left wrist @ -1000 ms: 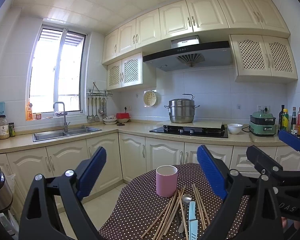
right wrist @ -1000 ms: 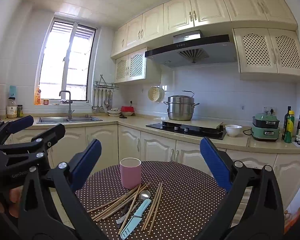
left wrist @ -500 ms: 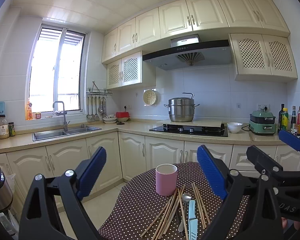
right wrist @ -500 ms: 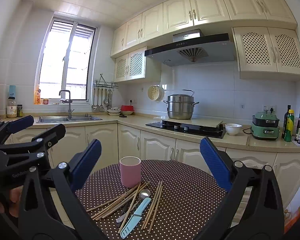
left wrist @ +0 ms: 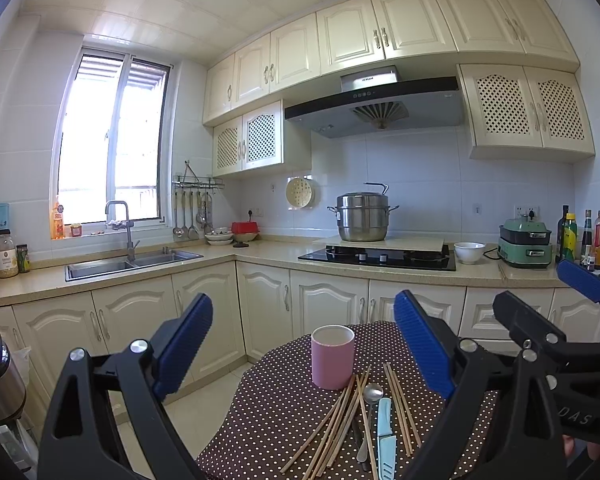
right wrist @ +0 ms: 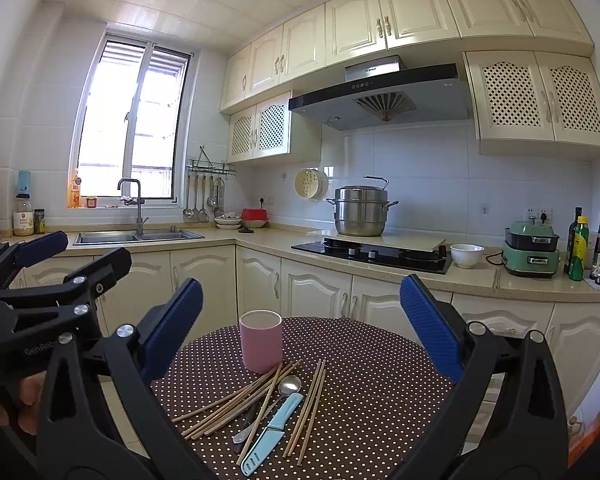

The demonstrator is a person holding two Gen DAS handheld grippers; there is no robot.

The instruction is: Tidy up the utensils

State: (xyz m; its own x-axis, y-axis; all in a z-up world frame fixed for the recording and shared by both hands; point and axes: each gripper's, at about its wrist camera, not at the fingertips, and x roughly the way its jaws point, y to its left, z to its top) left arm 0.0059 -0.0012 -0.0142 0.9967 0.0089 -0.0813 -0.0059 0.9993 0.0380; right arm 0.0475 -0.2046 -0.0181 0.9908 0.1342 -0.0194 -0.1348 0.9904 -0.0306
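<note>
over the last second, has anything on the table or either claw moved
Nothing visibly changed. Both the left claw and the right claw hang open above the table, holding nothing. The pink cup stands upright where it was, and the chopsticks, spoon and light blue knife lie in the same loose pile in front of it.

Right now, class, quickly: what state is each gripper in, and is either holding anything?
Left gripper: open, holding nothing, above the table.
Right gripper: open, holding nothing; the pink cup stands free between its fingers in view.
</note>
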